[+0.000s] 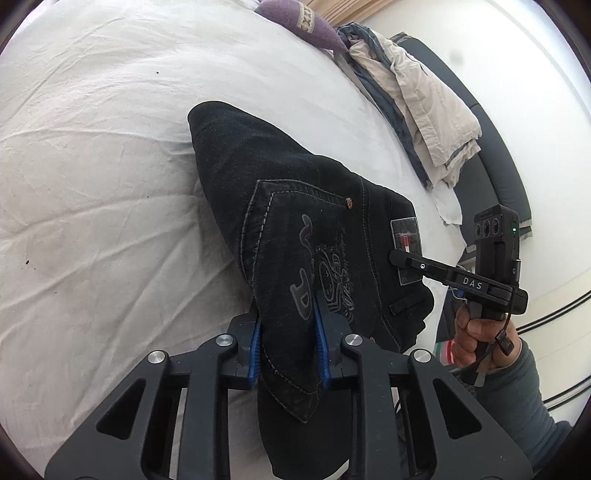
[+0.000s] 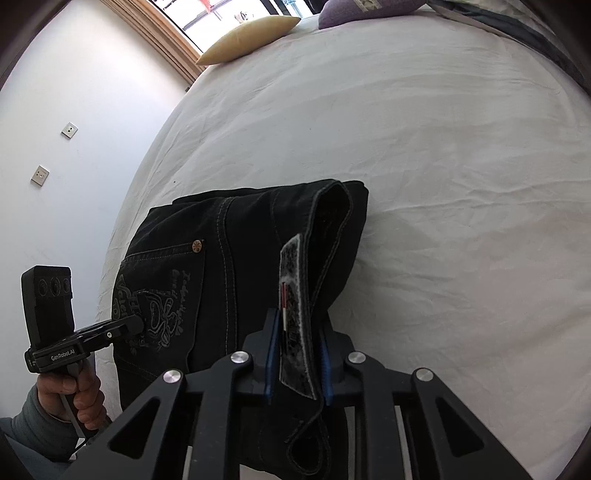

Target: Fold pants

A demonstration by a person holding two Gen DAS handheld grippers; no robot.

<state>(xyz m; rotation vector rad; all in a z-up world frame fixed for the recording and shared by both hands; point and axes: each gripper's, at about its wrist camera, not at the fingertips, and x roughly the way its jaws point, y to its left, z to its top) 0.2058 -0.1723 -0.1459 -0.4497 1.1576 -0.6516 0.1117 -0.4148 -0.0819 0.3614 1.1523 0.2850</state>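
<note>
Black jeans (image 1: pixel 258 177) lie folded on a white bed sheet (image 1: pixel 92 184), back pocket with grey embroidery facing up. My left gripper (image 1: pixel 288 343) is shut on the pocket edge, fabric pinched between its blue pads. In the right wrist view the jeans (image 2: pixel 240 240) rise toward my right gripper (image 2: pixel 297 354), which is shut on the waistband at its grey label patch. Each gripper shows in the other's view: the right gripper (image 1: pixel 397 256) at the label, the left gripper (image 2: pixel 136 325) at the embroidered pocket. A hand holds each handle.
A heap of beige and grey clothes (image 1: pixel 417 110) lies at the bed's far right edge above a dark bed frame (image 1: pixel 495 155). A purple pillow (image 1: pixel 295 18) and a yellow pillow (image 2: pixel 251 35) sit at the head. A white wall with sockets (image 2: pixel 69 129) borders the bed.
</note>
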